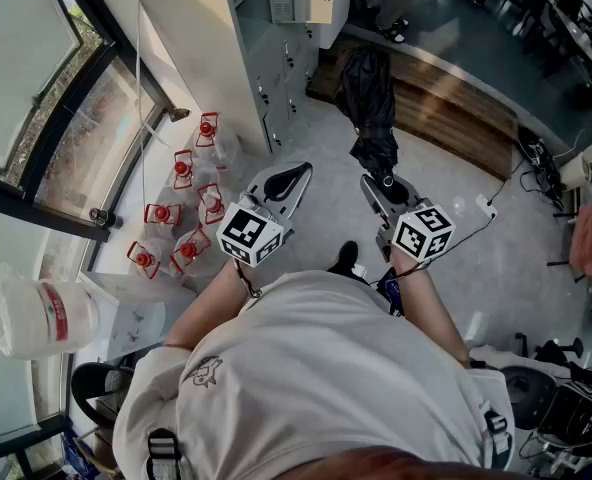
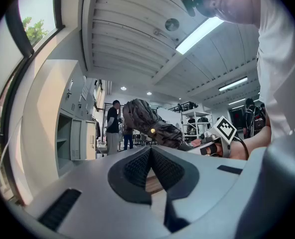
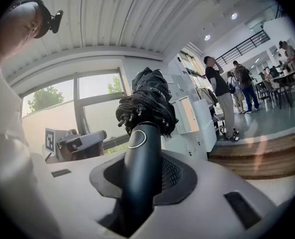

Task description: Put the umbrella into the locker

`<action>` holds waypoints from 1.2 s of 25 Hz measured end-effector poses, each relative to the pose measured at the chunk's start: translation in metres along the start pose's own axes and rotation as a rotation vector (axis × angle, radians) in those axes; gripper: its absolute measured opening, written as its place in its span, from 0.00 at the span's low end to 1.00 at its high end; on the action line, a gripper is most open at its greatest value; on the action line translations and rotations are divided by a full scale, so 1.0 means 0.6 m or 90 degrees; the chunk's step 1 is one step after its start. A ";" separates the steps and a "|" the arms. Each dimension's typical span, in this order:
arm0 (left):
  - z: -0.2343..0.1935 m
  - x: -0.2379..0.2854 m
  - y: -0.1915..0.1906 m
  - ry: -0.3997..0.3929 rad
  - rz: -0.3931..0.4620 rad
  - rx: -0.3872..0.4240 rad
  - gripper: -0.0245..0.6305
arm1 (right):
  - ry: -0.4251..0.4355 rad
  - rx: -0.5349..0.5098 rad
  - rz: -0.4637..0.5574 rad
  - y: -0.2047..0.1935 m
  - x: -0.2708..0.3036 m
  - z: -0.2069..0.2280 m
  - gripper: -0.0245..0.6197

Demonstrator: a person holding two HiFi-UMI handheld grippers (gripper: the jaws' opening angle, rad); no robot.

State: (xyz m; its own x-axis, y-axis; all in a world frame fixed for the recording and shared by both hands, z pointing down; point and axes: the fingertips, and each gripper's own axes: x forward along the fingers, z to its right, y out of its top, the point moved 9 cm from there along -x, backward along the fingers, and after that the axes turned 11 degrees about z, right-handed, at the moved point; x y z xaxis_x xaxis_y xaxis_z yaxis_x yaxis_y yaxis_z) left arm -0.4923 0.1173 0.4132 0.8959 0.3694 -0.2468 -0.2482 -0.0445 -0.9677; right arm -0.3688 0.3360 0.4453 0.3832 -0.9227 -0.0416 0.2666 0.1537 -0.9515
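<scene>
The right gripper (image 1: 381, 181) has its fingers (image 3: 176, 176) closed on the black handle (image 3: 139, 176) of the folded umbrella (image 1: 368, 98). The handle fills the gap between them. The umbrella sticks out ahead of the person, roughly level, and its bunched black fabric points to the far side, over the grey floor (image 1: 446, 208) and toward a wooden step (image 1: 456, 118). It is outside the lockers (image 1: 281, 68), which stand at the far left, apart from it. In the left gripper view one locker compartment (image 2: 63, 142) stands open.

The left gripper (image 1: 298, 173) is held out beside the right one, near but not touching. Its fingers (image 2: 135, 168) meet at the tips with nothing between them.

On the floor at the near left, by the window, stands a cluster of clear bottles with red caps (image 1: 188, 213).
</scene>
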 end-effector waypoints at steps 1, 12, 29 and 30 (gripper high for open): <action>-0.002 0.003 0.000 0.000 0.001 0.001 0.06 | 0.001 -0.001 0.000 0.002 0.002 0.002 0.24; -0.027 0.045 -0.026 0.016 -0.006 -0.001 0.06 | 0.002 -0.027 -0.014 0.015 0.031 0.052 0.24; -0.098 0.330 -0.110 0.046 -0.009 -0.007 0.06 | 0.043 -0.022 -0.028 0.101 0.129 0.319 0.24; -0.101 0.350 -0.113 0.050 -0.007 -0.007 0.06 | 0.047 -0.022 -0.030 0.110 0.134 0.337 0.24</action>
State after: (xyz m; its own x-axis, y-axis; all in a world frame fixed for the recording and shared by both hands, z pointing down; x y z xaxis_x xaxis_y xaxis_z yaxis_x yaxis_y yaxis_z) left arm -0.2650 0.1417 0.4238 0.9245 0.2964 -0.2398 -0.2350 -0.0520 -0.9706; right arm -0.1418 0.3436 0.4409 0.3047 -0.9523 -0.0169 0.2523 0.0978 -0.9627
